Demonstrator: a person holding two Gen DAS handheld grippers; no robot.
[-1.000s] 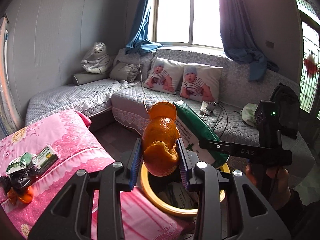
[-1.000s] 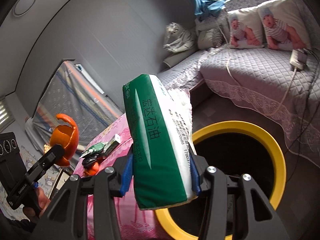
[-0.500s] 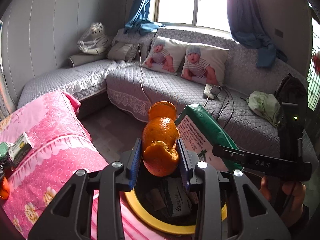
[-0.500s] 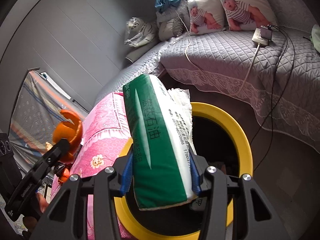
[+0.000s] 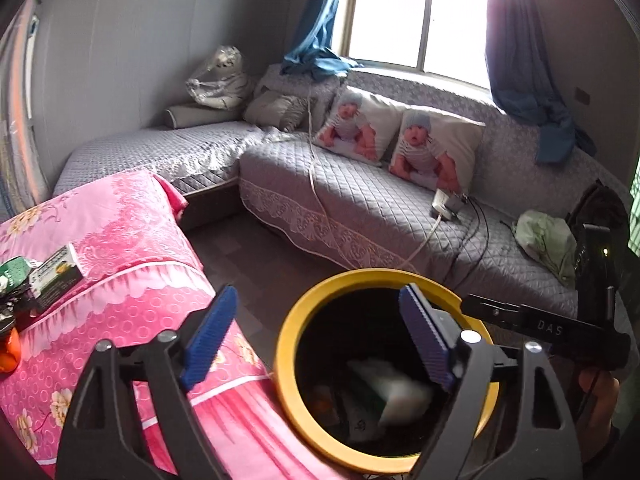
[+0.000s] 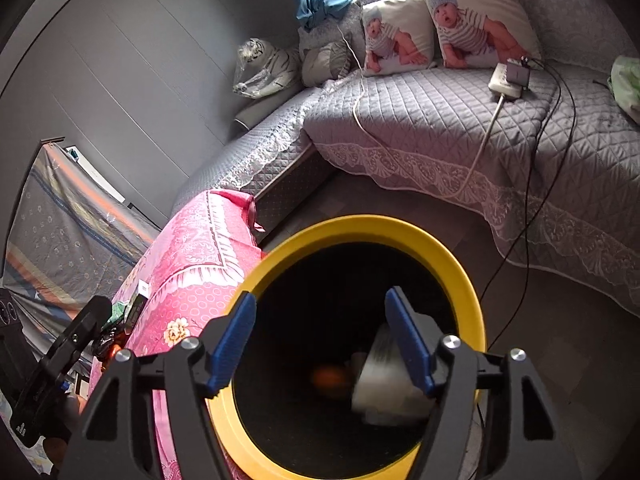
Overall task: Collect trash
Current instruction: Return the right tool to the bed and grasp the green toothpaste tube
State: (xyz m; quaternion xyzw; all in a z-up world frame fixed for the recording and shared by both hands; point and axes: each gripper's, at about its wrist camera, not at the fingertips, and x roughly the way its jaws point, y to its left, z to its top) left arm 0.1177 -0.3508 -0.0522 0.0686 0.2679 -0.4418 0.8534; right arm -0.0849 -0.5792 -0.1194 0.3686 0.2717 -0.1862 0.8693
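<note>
A yellow-rimmed black bin (image 5: 292, 396) (image 6: 448, 248) stands on the floor beside the pink table. My left gripper (image 5: 316, 336) is open and empty above the bin's left rim. My right gripper (image 6: 326, 338) is open and empty over the bin's mouth. Inside the bin a blurred green and white packet (image 5: 388, 396) (image 6: 384, 388) and an orange peel (image 6: 330, 376) are falling or lying. More trash stays on the table: a small box (image 5: 56, 276), a green wrapper (image 5: 12, 270) and an orange piece (image 5: 8, 354).
The pink tablecloth (image 5: 132, 292) covers the table at the left. A grey quilted corner sofa (image 5: 360, 208) with baby-print pillows (image 5: 436, 152), a charger with cables (image 6: 508, 80) and a green bag (image 5: 548, 240) lies beyond the floor strip.
Both grippers opened. The orange peel left my left gripper and the green packet left my right gripper; both dropped into the bin.
</note>
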